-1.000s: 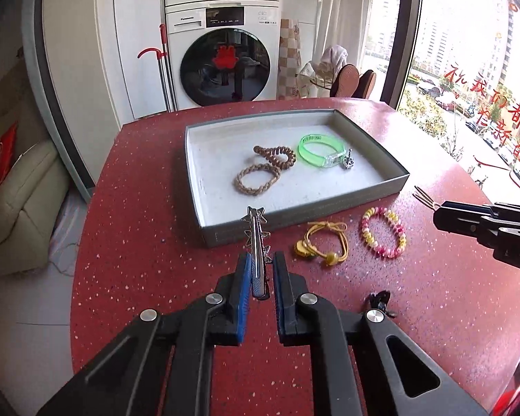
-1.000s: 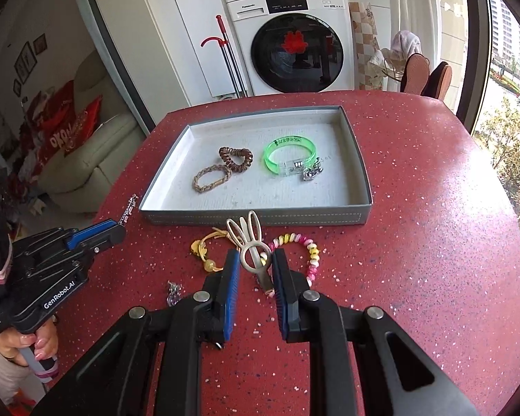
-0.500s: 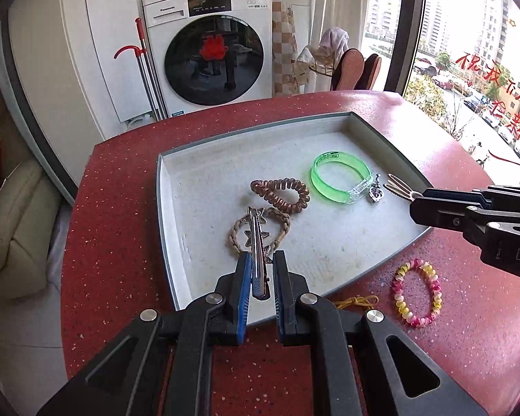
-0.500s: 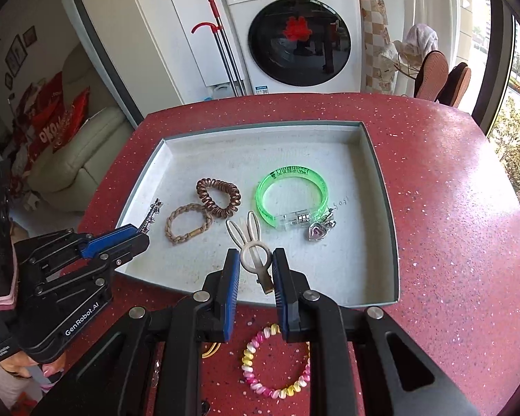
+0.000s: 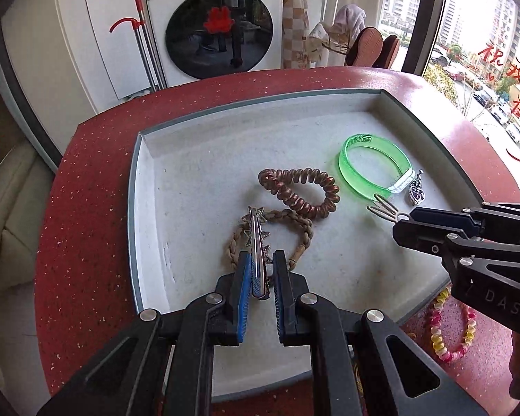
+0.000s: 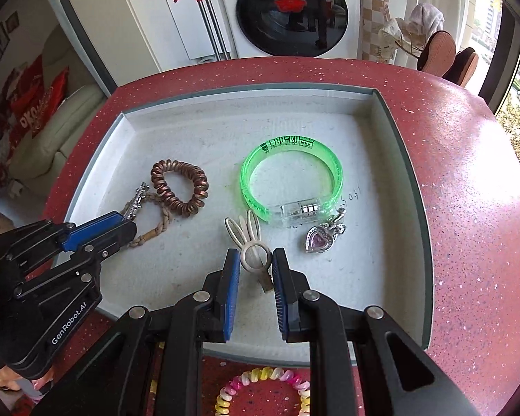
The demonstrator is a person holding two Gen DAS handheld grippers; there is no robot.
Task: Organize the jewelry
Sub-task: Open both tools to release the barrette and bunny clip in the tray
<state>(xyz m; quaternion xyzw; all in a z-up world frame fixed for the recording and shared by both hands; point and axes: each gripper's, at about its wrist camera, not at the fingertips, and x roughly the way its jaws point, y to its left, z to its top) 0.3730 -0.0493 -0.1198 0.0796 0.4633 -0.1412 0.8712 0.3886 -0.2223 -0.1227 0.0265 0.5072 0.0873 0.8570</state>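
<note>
My left gripper [image 5: 259,270] is shut on a silver star hair clip [image 5: 256,239] and holds it over the grey tray [image 5: 135,187], above a braided tan bracelet [image 5: 303,225]. My right gripper [image 6: 256,267] is shut on a cream rabbit-ear hair clip [image 6: 251,242] over the tray's front middle, close to the floor. In the tray lie a brown coil hair tie [image 6: 178,187], a green bangle [image 6: 291,176] and a heart pendant [image 6: 319,241]. The left gripper also shows in the right wrist view [image 6: 121,225].
A pink and yellow coil bracelet [image 6: 260,391] lies on the red table [image 6: 475,180] in front of the tray; it also shows in the left wrist view [image 5: 450,332]. A washing machine [image 5: 215,20] stands beyond the table.
Both grippers have moved forward and down into the tray with their clips still held. The right gripper has come in closer to the left one.
</note>
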